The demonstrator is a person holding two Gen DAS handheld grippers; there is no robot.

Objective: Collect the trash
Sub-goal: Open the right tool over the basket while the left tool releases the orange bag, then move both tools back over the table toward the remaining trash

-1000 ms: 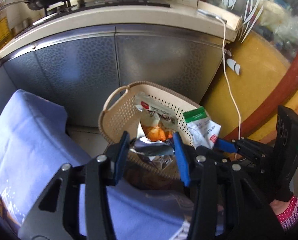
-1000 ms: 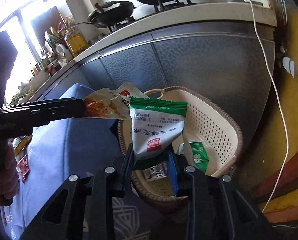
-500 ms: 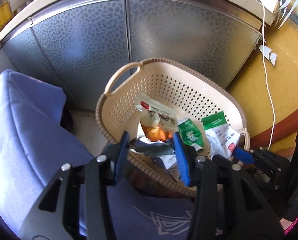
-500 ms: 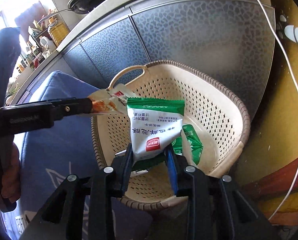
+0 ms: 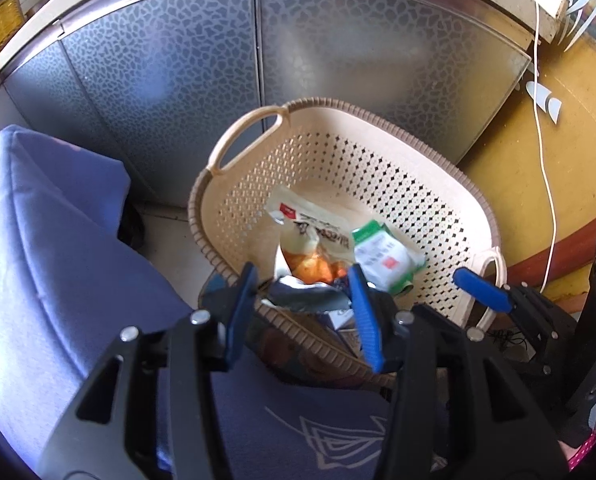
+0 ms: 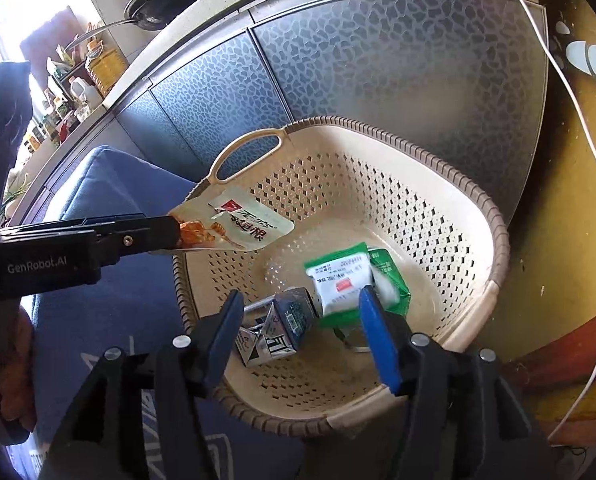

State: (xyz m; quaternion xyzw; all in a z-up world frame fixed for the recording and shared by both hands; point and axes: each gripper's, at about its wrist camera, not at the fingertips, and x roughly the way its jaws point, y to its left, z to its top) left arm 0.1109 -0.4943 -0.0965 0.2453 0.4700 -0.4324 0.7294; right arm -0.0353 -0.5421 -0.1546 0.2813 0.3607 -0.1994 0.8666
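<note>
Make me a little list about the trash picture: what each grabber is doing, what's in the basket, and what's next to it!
left gripper: shut on the orange snack pouch, held over the basket
right gripper: open, above the basket
basket: beige, with holes and handles
in basket: green-and-white packet, green packet, flattened carton
beside basket: blue cushion, grey cabinet doors

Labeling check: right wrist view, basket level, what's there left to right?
Left tongs holding the orange snack pouch → crushed carton → white-and-green packet → basket rim → white cable.
</note>
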